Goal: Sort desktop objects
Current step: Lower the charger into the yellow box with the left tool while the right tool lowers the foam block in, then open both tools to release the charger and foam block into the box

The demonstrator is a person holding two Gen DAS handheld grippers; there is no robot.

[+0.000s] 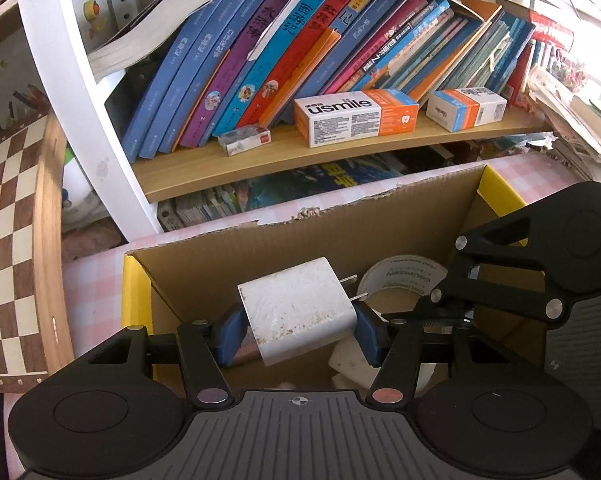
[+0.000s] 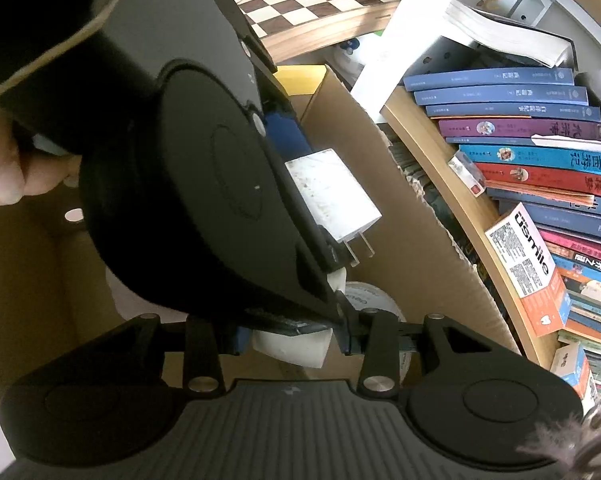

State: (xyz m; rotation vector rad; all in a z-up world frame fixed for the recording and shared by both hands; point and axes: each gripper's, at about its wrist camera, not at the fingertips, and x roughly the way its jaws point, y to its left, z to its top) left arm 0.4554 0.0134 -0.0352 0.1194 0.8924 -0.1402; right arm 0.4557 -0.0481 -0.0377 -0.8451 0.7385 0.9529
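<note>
My left gripper [image 1: 298,330] is shut on a white wall charger [image 1: 296,308] with two metal prongs, held above the open cardboard box [image 1: 228,264]. The charger also shows in the right wrist view [image 2: 332,196], beside the left gripper's black body. My right gripper [image 2: 290,338] is low inside the same box, shut on a white object [image 2: 292,346] that is partly hidden. A roll of white tape [image 1: 400,280] lies in the box under the right gripper's linkage [image 1: 540,264]; the tape also shows in the right wrist view [image 2: 374,300].
A bookshelf [image 1: 340,148] behind the box holds leaning books [image 1: 284,52], a usmile box [image 1: 352,116], a smaller box [image 1: 466,108] and a small pack [image 1: 244,140]. A folded chessboard [image 1: 8,248] stands at left. The desk has a pink checked cover [image 1: 92,292].
</note>
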